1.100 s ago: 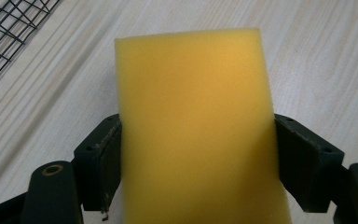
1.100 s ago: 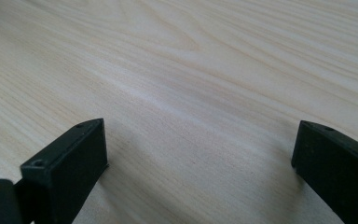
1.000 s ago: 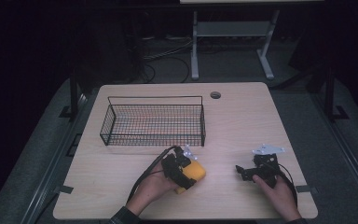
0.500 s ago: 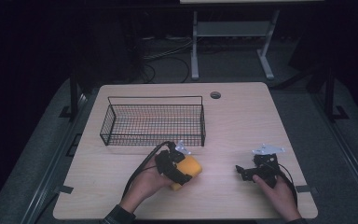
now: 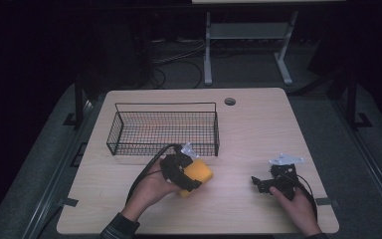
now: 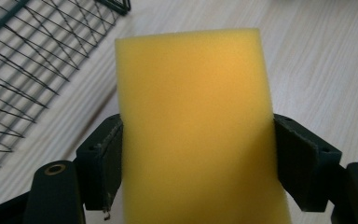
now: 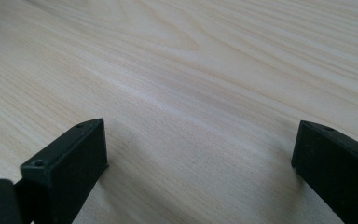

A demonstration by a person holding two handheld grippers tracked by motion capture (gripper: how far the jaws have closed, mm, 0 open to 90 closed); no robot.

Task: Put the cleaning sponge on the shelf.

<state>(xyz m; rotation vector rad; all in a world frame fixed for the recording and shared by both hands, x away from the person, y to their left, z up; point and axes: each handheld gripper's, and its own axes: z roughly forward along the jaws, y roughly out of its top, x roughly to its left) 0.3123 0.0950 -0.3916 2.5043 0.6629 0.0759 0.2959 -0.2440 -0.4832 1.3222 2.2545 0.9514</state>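
Left hand-held gripper [image 5: 186,175]: clamped on a yellow sponge [image 5: 197,174], one jaw pressed against each long side of it, as the left gripper view shows.
Sponge [image 6: 196,126]: a plain yellow block, held just above the worktop [image 5: 248,129], near its front edge and left of centre, just in front of the basket's right front corner.
Basket [image 5: 163,129]: black wire, rectangular, standing on the left rear half of the worktop; nothing inside it.
Right hand-held gripper [image 5: 262,183]: jaws spread wide with nothing between them, low over bare wood at the front right of the worktop, pointing left.
Hands: the left hand [image 5: 149,191] and the right hand [image 5: 298,204] each grip their tool from the near edge.
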